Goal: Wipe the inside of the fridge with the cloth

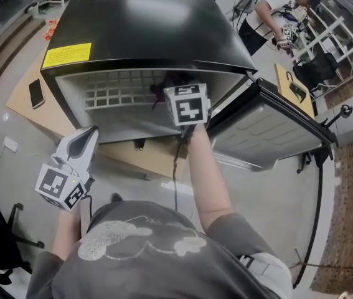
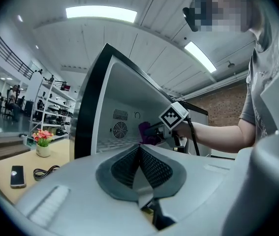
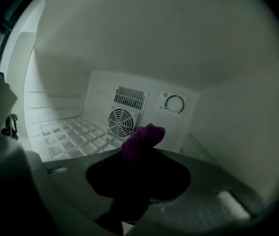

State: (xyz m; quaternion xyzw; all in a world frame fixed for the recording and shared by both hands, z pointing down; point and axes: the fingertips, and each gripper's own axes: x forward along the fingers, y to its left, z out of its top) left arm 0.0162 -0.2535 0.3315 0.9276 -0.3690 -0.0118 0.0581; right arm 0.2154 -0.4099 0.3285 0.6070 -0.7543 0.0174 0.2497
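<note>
The glossy black fridge (image 1: 151, 23) stands open on a pale wooden desk (image 1: 23, 101). Only the right gripper view shows its white interior: gridded shelf (image 3: 75, 134), round fan grille (image 3: 121, 123), dial (image 3: 174, 103). Inside, the right hand-held gripper (image 3: 140, 149) is clamped on the crumpled purple cloth (image 3: 143, 137) (seemingly clear of the walls). The left hand-held gripper (image 2: 140, 156) is outside, its ribbed pads pressed together with nothing between them.

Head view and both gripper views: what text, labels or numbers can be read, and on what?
Yellow label on top of the fridge: print too small to read.
Dial on the fridge's back wall: markings too blurred to read.
Nothing else legible.
</note>
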